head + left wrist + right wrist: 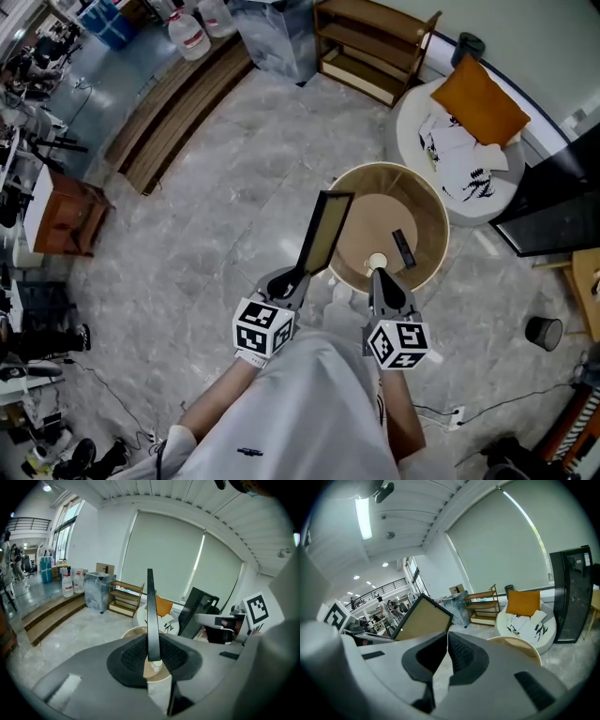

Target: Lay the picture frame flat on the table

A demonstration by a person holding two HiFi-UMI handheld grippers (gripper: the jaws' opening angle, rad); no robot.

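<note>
The pale stone floor (234,187) fills most of the head view. On it, just ahead of the person, stands a round tan table (370,216) with a raised rim. The frame (325,228) is not on that table yet. It stands in the air on one short edge, dark border outward and tan backing facing the table.

The left gripper (300,275) has its jaws clamped on the frame's bottom edge, partly closed with the thin edge pinched between the pads (its own view shows the frame edge-on, rising straight from the pads). The right gripper (379,275) has its jaws closed on each other with nothing in them. It sits at the table's near rim, beside the frame and apart from it.

The frame's long axis runs up and away from the left gripper, and its top corner reaches the table's left rim. The open tabletop lies to the right of the frame, on its backing side, so tipping it that way would likely lay it flat. The left hand has the frame, and the right is nearer the table's middle.

Two small things lie near the front of the table: a dark bar (403,248) and a white cap (377,262). Both look likely to sit under the frame unless it lands further back.
</note>
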